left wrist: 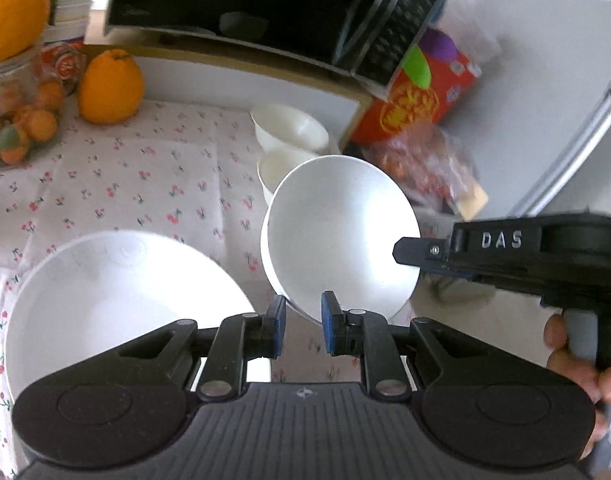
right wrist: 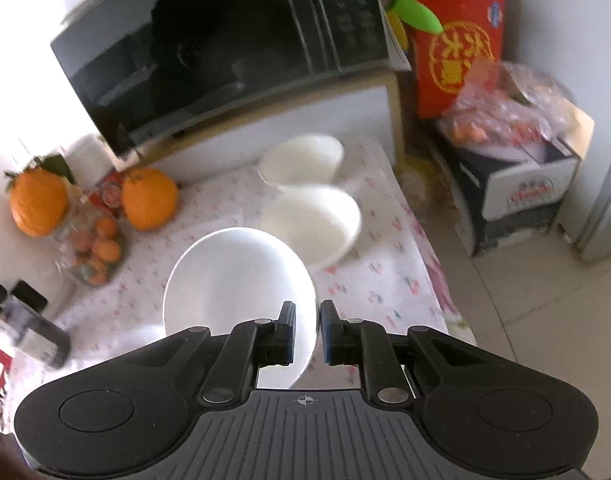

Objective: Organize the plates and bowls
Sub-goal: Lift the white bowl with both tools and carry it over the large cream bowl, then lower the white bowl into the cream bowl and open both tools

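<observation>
My right gripper (right wrist: 306,334) is shut on the rim of a white bowl (right wrist: 237,284) and holds it tilted above the table. The same bowl (left wrist: 341,236) shows in the left wrist view with the right gripper (left wrist: 405,250) clamped on its right rim. My left gripper (left wrist: 303,330) is open and empty, just below that bowl. A large white plate (left wrist: 117,300) lies on the table at my lower left. Two more white bowls (left wrist: 289,128) (left wrist: 279,170) sit on the table behind; they also show in the right wrist view (right wrist: 301,160) (right wrist: 313,224).
A black microwave (right wrist: 225,52) stands on a shelf at the back. Oranges (right wrist: 149,200) and a glass jar of small fruit (right wrist: 93,248) stand at the left. A red box (right wrist: 457,40) and a bag of food (right wrist: 509,108) are beyond the table's right edge.
</observation>
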